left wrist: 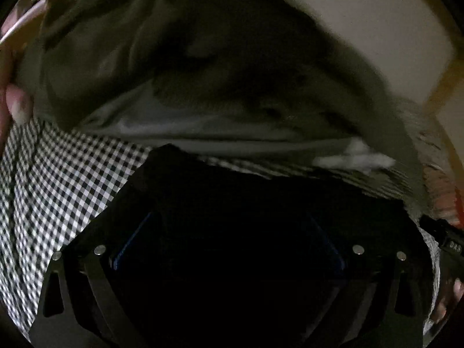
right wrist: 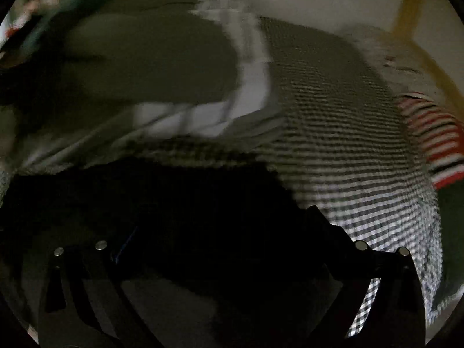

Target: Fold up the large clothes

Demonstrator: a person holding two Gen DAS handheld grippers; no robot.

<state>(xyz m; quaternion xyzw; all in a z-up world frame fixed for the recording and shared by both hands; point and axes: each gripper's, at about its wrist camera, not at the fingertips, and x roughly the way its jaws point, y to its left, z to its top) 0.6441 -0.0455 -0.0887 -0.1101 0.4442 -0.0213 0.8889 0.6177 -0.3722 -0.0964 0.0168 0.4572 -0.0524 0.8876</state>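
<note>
The left tool [left wrist: 232,191] is dark, so I cannot tell its grip, but the olive garment [left wrist: 179,66] lies just beyond it over the checked cloth [left wrist: 66,179].

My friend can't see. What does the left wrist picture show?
A black-and-white checked cloth lies lower left, with a dark olive garment bunched above it, all dim and blurry. The left tongs fill the bottom in shadow, so whether they are open or shut cannot be told. A fingertip touches the olive cloth at the left edge.
</note>
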